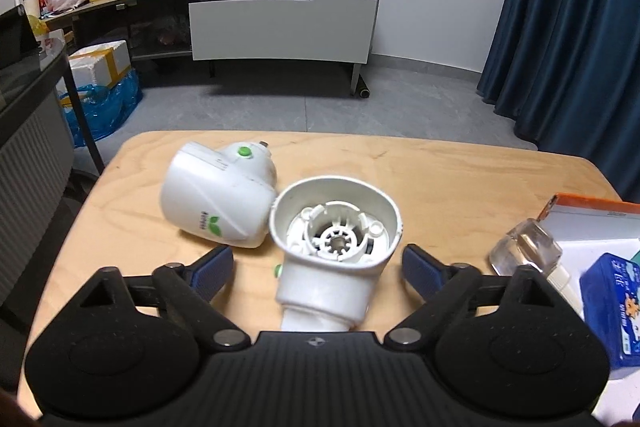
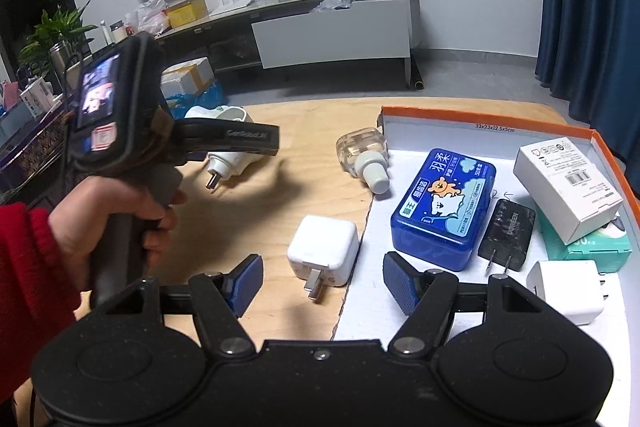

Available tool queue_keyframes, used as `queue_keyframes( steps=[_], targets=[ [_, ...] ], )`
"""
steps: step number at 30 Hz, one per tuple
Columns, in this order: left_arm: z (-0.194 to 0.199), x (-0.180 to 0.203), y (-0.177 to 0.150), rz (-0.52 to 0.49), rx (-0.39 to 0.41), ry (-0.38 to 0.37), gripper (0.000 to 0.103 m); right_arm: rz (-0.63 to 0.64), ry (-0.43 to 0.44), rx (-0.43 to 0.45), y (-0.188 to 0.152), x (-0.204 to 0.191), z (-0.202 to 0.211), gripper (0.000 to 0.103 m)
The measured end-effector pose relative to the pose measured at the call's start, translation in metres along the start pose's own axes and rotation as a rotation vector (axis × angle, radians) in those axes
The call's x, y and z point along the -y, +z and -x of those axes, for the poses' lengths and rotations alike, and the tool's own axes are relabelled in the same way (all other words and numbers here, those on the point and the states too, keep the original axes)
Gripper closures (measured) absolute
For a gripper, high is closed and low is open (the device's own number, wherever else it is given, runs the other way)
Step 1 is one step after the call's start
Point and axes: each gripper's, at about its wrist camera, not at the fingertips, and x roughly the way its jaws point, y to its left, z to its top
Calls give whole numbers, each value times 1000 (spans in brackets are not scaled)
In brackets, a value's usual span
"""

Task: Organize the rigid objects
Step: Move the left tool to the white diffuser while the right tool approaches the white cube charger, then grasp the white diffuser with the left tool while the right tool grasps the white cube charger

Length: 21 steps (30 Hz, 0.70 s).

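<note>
On a wooden table (image 1: pixel 440 179), the left wrist view shows the left gripper (image 1: pixel 317 265) with its blue pads spread apart around a white plug-in vaporizer (image 1: pixel 332 247) that lies with its hollow end facing the camera; neither pad touches it. A second white vaporizer (image 1: pixel 216 195) with a green button lies on its side just behind and to the left, touching the first. Only the right wrist view shows the hand (image 2: pixel 112 223) in a red sleeve (image 2: pixel 28 267) gripping the left tool's handle. It also shows the right gripper (image 2: pixel 323 285), its pads apart and holding nothing, with a white plug charger (image 2: pixel 324 251) lying between them, on the table beside an orange-edged box lid (image 2: pixel 460 117). Inside that lid lie a blue tin (image 2: pixel 444 211), a black charger (image 2: pixel 507 233), a white box (image 2: pixel 568 183) and another white charger (image 2: pixel 566 291). A clear liquid refill bottle (image 2: pixel 364 155) rests at the lid's edge.
</note>
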Motion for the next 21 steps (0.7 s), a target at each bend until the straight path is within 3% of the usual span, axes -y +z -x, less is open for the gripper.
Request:
queue_keyframes(
  steps=[1,3,4,14,21],
  targets=[
    [-1,1,0,-9,9,9,17,-2,-3,0,0,0,-1,23],
    [0,5,0,-34,31,18,45,-6,-6,-3,1,2,-3,23],
    [1,7,0,-47,36,18,50,-7,-7,-5,0,2,-5,23],
    [47,-2,-20,-22,37,-38,52,1,6,-59,6,-4,-32,23],
    [84,-17,-43,49,14,-29,52,12,-36,-121,24,-11,-59,32]
  ],
)
